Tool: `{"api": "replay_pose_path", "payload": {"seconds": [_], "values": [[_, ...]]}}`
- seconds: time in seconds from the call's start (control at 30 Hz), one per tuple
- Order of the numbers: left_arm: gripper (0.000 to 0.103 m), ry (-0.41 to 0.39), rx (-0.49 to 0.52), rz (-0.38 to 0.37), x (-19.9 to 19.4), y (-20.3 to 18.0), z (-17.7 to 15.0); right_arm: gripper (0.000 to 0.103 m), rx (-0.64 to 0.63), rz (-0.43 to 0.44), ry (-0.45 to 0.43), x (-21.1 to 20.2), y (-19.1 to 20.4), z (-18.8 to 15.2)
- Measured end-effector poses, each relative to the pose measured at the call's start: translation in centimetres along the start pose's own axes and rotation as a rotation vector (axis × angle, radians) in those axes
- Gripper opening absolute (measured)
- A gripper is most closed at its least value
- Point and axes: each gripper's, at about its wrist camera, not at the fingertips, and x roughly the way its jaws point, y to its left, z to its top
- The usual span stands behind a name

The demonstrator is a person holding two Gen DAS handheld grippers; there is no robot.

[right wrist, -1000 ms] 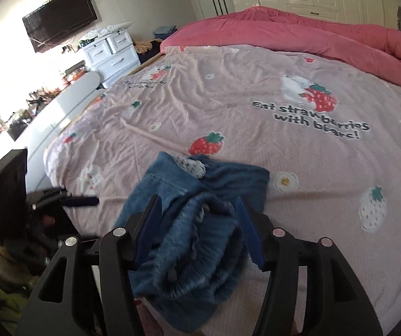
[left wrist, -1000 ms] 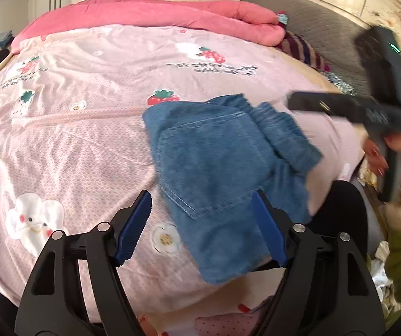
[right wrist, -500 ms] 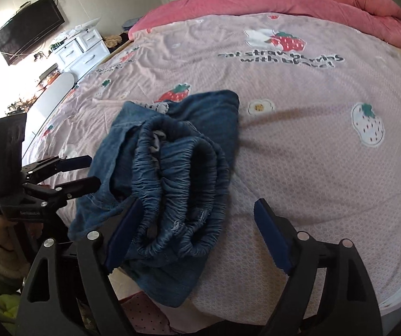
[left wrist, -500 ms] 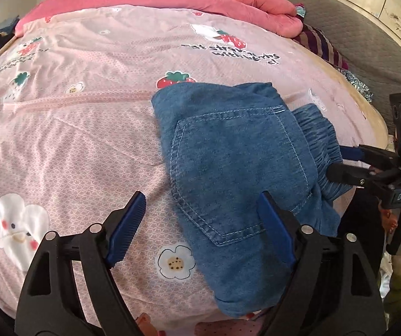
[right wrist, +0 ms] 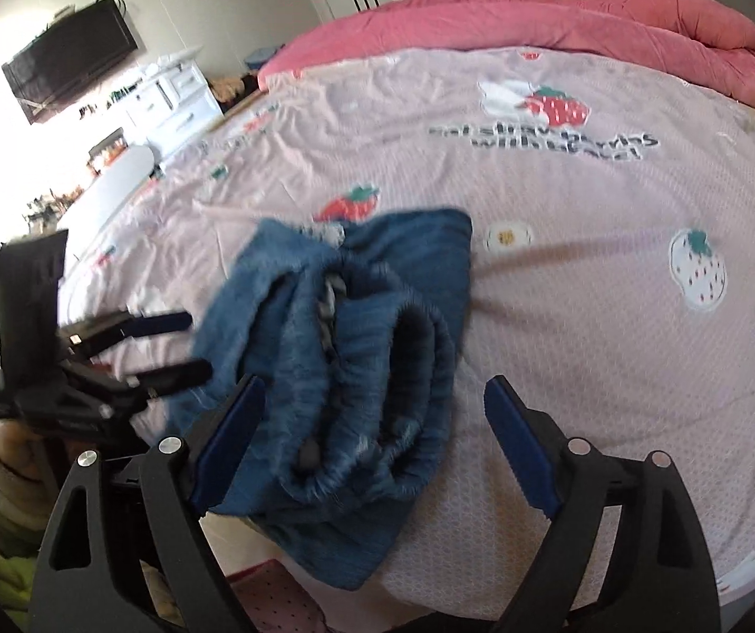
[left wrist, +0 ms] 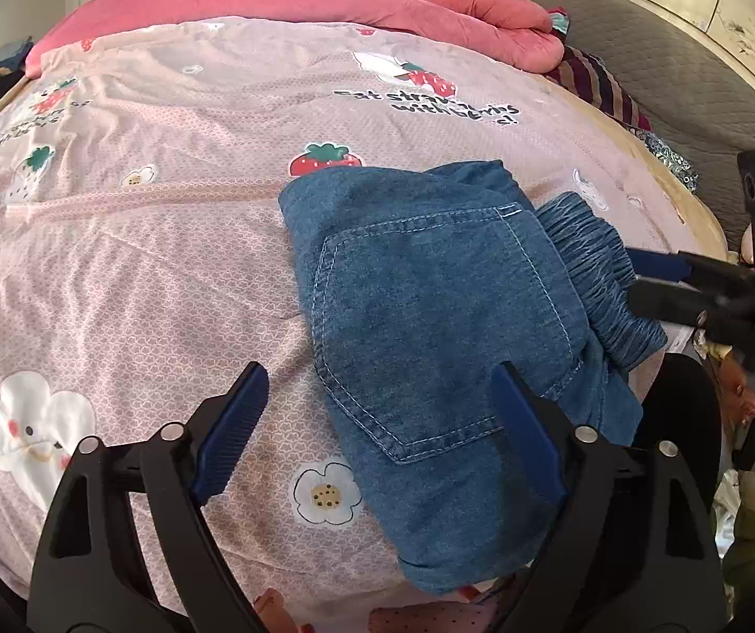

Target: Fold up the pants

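The blue denim pants (left wrist: 441, 311) lie folded into a compact bundle near the bed's front edge, back pocket up, elastic waistband bunched at the right. In the right wrist view the pants (right wrist: 356, 358) show the gathered waistband facing me. My left gripper (left wrist: 377, 416) is open and empty, just above the bundle's near end. My right gripper (right wrist: 372, 438) is open and empty, close to the waistband. The right gripper also shows in the left wrist view (left wrist: 657, 285), beside the waistband. The left gripper shows in the right wrist view (right wrist: 177, 343), to the left of the pants.
The pink strawberry-print bedsheet (left wrist: 166, 264) covers the bed. A pink duvet (left wrist: 325, 0) lies rolled along the far side. A grey headboard (left wrist: 667, 68) is at the right. A white dresser (right wrist: 172, 100) and a wall TV (right wrist: 71, 58) stand to the left.
Both grippers have pulled back slightly from the folded pants and stay open. The right gripper has lowered from up high to beside the waistband. The pants lie still.
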Motion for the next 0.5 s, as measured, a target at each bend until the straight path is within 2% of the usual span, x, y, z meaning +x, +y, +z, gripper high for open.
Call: {"api": "replay_pose_path", "payload": {"seconds": [0.17, 0.27, 0.5], "values": [[0.081, 0.016, -0.014, 0.0, 0.8, 0.3, -0.1, 0.088, 0.011, 0.02, -0.009, 0.8, -0.1, 1.2], [0.081, 0.02, -0.013, -0.005, 1.1, 0.3, 0.0, 0.089, 0.023, 0.011, 0.003, 1.8, -0.6, 1.7], [0.082, 0.03, -0.024, -0.029, 1.9, 0.3, 0.4, 0.089, 0.049, 0.066, 0.049, 3.8, -1.6, 2.2]]}}
